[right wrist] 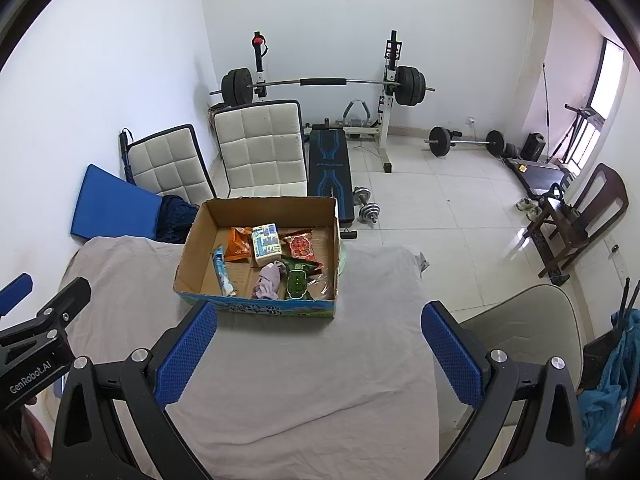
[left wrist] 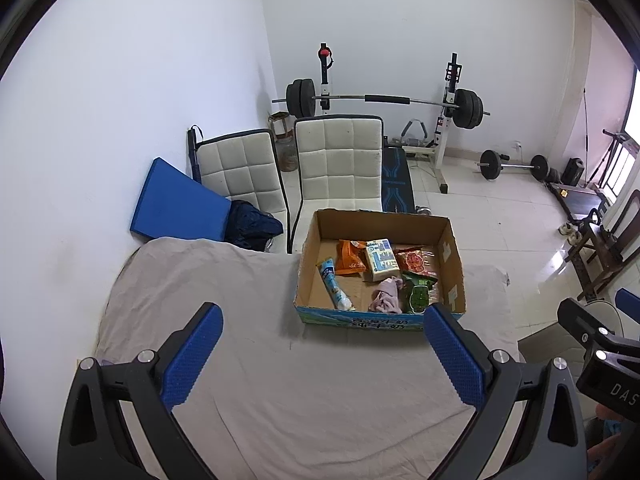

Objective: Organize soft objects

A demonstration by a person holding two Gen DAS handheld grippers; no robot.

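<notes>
An open cardboard box (left wrist: 452,256) (right wrist: 192,252) stands at the far side of a table covered in grey cloth (left wrist: 240,360) (right wrist: 300,380). It holds a white-blue tube (left wrist: 334,286) (right wrist: 222,270), an orange snack bag (left wrist: 350,258) (right wrist: 238,246), a cream tissue pack (left wrist: 380,258) (right wrist: 266,244), a red packet (left wrist: 416,260) (right wrist: 300,245), a green packet (left wrist: 418,296) (right wrist: 298,280) and a pink crumpled cloth (left wrist: 386,296) (right wrist: 268,280). My left gripper (left wrist: 322,320) and right gripper (right wrist: 318,318) are both open and empty, above the cloth in front of the box.
Two white quilted chairs (left wrist: 336,164) (right wrist: 260,148) and a blue mat (left wrist: 178,204) stand behind the table by the wall. A barbell rack (left wrist: 384,100), bench (right wrist: 330,172) and dumbbells (right wrist: 366,204) sit on the tiled floor. A beige chair (right wrist: 524,332) stands right of the table.
</notes>
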